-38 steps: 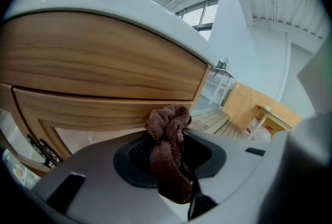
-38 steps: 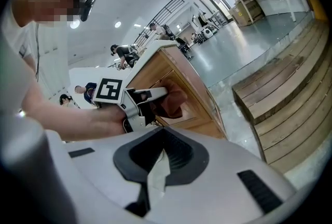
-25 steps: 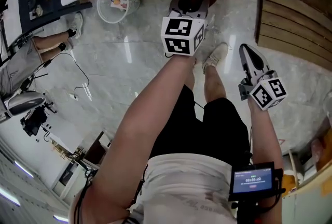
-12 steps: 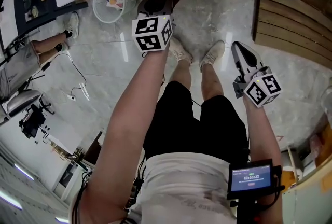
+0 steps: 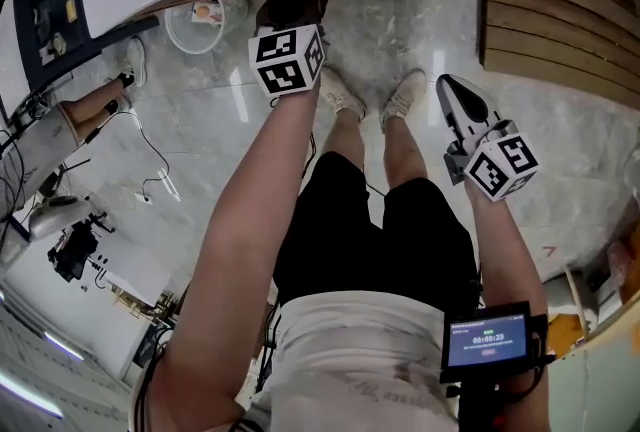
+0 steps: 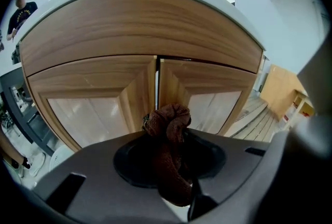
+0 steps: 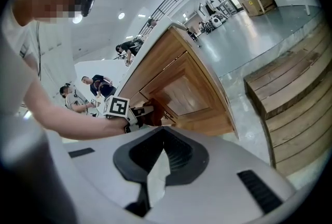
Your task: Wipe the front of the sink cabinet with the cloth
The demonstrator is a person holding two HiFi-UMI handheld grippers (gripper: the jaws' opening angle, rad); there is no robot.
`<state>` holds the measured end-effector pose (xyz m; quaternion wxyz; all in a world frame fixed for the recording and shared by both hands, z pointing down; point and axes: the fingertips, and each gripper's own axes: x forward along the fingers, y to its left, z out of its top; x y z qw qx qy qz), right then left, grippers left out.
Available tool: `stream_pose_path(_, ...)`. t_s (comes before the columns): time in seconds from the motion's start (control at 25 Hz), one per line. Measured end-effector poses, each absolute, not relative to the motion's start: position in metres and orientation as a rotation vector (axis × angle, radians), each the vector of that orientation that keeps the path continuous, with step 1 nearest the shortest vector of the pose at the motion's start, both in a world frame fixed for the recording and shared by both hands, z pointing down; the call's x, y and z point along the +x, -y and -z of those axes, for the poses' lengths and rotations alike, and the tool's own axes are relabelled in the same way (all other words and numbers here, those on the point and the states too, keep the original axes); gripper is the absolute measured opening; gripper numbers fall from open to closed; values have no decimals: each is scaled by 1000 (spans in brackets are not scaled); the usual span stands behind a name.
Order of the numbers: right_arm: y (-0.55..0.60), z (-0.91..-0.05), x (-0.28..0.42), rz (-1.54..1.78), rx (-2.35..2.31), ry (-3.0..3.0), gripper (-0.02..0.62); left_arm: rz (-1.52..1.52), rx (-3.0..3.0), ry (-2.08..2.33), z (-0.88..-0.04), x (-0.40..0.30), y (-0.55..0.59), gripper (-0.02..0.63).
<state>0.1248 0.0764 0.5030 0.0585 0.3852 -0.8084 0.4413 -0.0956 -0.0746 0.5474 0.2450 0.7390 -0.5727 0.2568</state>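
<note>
Because wiping needs only one tool, the left gripper (image 6: 166, 140) is clamped on the bunched brown cloth (image 6: 174, 116) right at the sink cabinet's (image 6: 207, 80) door seam, perhaps touching it. The right gripper (image 7: 154, 173) hangs well clear of the cabinet, jaws together and empty.

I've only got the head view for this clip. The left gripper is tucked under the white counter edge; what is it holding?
Observer: The left gripper view shows the left gripper clamped on a bunched brown cloth.
Reviewer: Where is it aimed?
Observer: At the seam between the two wooden doors of the sink cabinet.
Reviewer: And the right gripper?
Observer: Its own view shows the right gripper shut, with nothing between its jaws.
</note>
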Motion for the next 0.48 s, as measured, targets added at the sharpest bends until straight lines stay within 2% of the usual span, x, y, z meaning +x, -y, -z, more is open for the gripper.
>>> stream_pose_path(0.48, -75, -512, 150, -1375, 1240, 2429, 12, -722, 2155, 1417, -557, -29, 88, 120)
